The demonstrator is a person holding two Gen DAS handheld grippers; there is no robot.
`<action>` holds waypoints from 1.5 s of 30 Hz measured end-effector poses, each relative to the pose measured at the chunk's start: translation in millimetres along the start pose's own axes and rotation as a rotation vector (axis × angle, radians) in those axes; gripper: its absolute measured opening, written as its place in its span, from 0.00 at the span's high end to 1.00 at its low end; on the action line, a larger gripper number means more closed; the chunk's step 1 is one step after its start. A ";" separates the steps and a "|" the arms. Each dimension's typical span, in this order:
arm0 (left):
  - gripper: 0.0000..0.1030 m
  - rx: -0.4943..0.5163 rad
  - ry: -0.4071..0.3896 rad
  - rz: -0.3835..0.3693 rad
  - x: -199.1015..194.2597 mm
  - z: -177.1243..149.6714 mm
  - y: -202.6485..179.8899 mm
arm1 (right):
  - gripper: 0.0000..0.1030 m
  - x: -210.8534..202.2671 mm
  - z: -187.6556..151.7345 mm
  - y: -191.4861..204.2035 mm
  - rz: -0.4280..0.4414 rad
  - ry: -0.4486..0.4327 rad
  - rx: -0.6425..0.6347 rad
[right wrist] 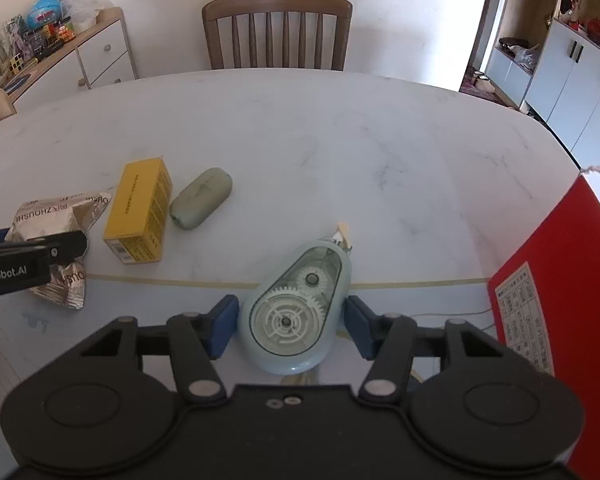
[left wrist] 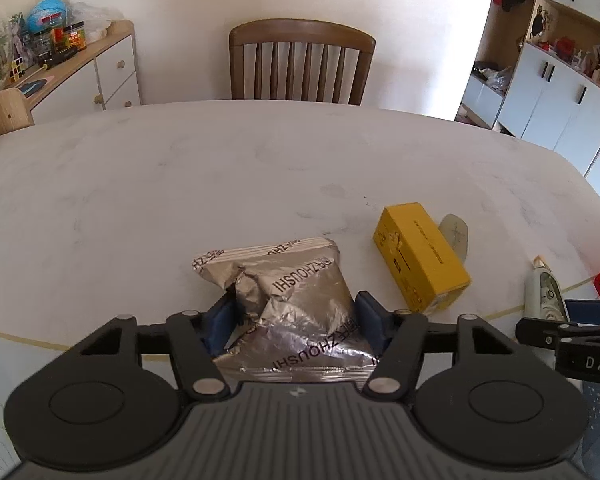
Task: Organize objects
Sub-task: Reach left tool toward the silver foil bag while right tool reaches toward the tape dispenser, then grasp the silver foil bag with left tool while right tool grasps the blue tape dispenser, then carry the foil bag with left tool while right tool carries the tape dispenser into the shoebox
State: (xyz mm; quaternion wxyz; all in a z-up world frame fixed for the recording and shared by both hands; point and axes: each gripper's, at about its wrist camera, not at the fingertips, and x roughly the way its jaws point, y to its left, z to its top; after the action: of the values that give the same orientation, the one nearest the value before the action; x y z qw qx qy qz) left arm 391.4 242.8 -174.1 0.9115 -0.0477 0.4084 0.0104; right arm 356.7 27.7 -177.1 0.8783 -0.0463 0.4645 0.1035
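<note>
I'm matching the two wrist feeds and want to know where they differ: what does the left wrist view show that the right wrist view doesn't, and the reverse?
Only the left view: the left gripper closed on the foil bag.
Only the right view: the right gripper astride the tape dispenser, with its gears showing, and the whole green case.
Both: bag, yellow box, red box, chair, table.
</note>
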 end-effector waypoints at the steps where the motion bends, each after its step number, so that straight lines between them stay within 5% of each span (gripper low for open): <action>1: 0.41 0.002 0.003 -0.001 -1.0 0.3 -0.4 | 0.45 -1.0 -0.4 -0.3 0.002 0.000 -0.003; 11: 0.47 0.025 0.057 -0.039 -28.5 -19.1 -12.4 | 0.46 -35.8 -22.1 2.6 0.082 -0.015 -0.040; 24: 0.47 0.039 0.086 -0.109 -111.7 -50.9 -60.1 | 0.46 -123.8 -53.7 -12.5 0.196 -0.049 -0.058; 45: 0.47 0.117 0.036 -0.171 -199.5 -49.0 -205.6 | 0.46 -235.0 -73.6 -123.9 0.238 -0.177 -0.118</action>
State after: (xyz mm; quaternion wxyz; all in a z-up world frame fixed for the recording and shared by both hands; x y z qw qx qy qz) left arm 234.0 37.6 -41.7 0.9027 -0.0294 0.4192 -0.0922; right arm 196.7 -138.6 -26.5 0.8931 -0.0331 0.3808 0.2373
